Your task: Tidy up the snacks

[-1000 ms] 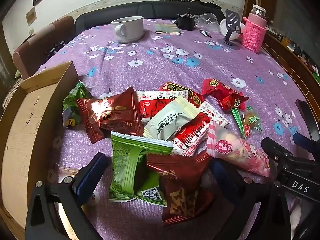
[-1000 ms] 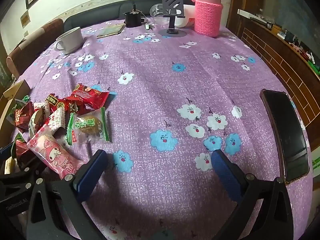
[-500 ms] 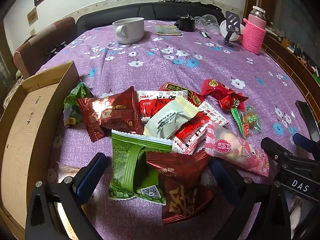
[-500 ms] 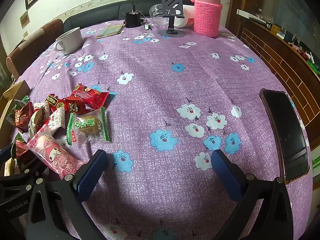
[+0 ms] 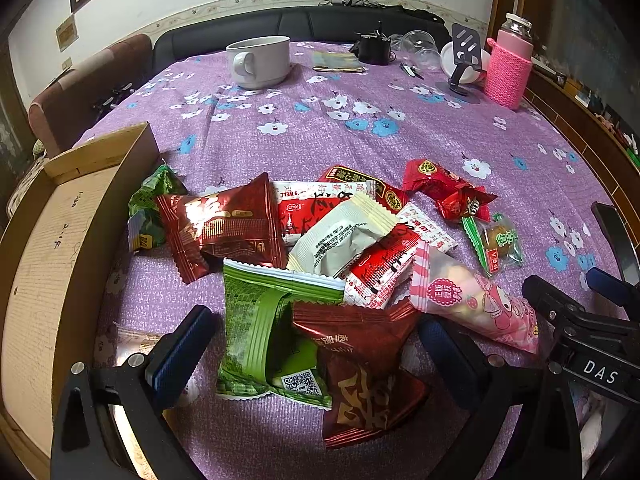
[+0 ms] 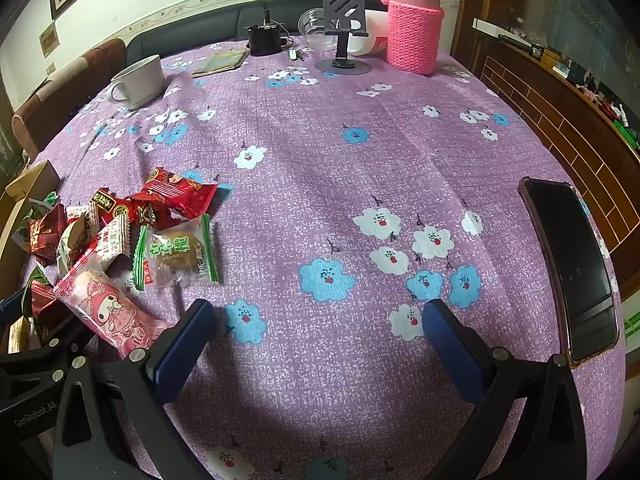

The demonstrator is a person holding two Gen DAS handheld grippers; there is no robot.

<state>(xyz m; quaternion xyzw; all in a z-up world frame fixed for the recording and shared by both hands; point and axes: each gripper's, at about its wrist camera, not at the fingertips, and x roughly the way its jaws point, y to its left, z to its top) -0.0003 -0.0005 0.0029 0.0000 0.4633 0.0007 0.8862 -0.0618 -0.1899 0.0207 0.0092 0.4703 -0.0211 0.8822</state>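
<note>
Both tools, left tool (image 5: 312, 340) and right tool (image 6: 316, 336), gape apart over crinkly foil snack packets (image 5: 320, 248).

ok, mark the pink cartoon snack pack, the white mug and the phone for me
pink cartoon snack pack (image 5: 476, 308): left wrist view, middle of wrapper
white mug (image 5: 262, 60): left wrist view, side wall
phone (image 6: 570, 264): right wrist view, dark screen

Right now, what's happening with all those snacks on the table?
A person is tidying them with two handheld grippers. The left gripper is open, its fingers on either side of a green packet and a dark red packet in the pile. The right gripper is open over bare tablecloth. The cardboard box looks empty.
</note>
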